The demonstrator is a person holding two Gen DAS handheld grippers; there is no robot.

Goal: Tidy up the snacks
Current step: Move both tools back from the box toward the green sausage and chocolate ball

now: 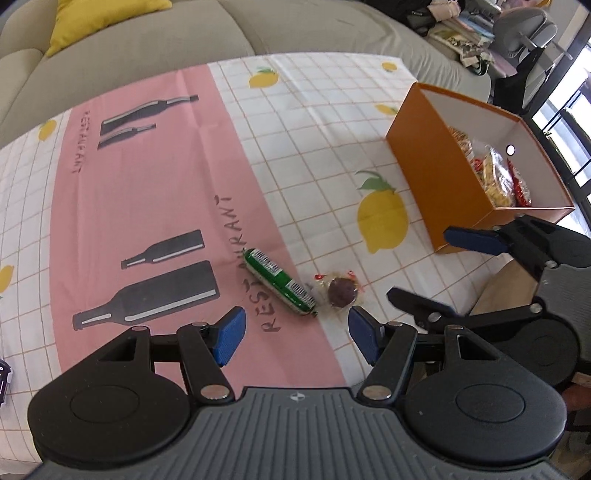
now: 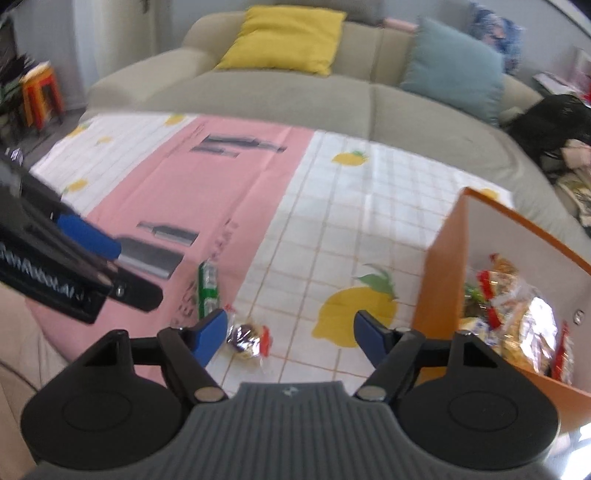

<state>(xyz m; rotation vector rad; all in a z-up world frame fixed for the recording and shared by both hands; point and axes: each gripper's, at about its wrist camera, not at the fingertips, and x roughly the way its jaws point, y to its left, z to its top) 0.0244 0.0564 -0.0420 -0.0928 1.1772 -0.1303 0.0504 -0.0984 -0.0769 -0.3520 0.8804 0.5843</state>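
A green tube-shaped snack [image 1: 279, 282] [image 2: 207, 286] lies on the pink band of the tablecloth. Right beside it lies a round dark sweet in a clear wrapper [image 1: 341, 291] [image 2: 247, 338]. My left gripper [image 1: 297, 338] [image 2: 114, 264] hovers just short of the two, open, with nothing between its blue pads. My right gripper [image 2: 290, 336] [image 1: 443, 271] is open too. In the right wrist view the wrapped sweet sits between its fingers, close to the left pad [image 2: 210, 334], and is not gripped. An orange box [image 1: 443, 177] [image 2: 439, 288] stands to the right, holding several packaged snacks [image 2: 517, 317].
The tablecloth [image 1: 314, 147] has a white grid with lemons and a pink band with printed bottles. A beige sofa [image 2: 295, 96] with a yellow cushion [image 2: 284, 37] and a teal cushion [image 2: 454, 62] runs behind the table. Clutter and a grey chair [image 1: 524, 26] stand at the far right.
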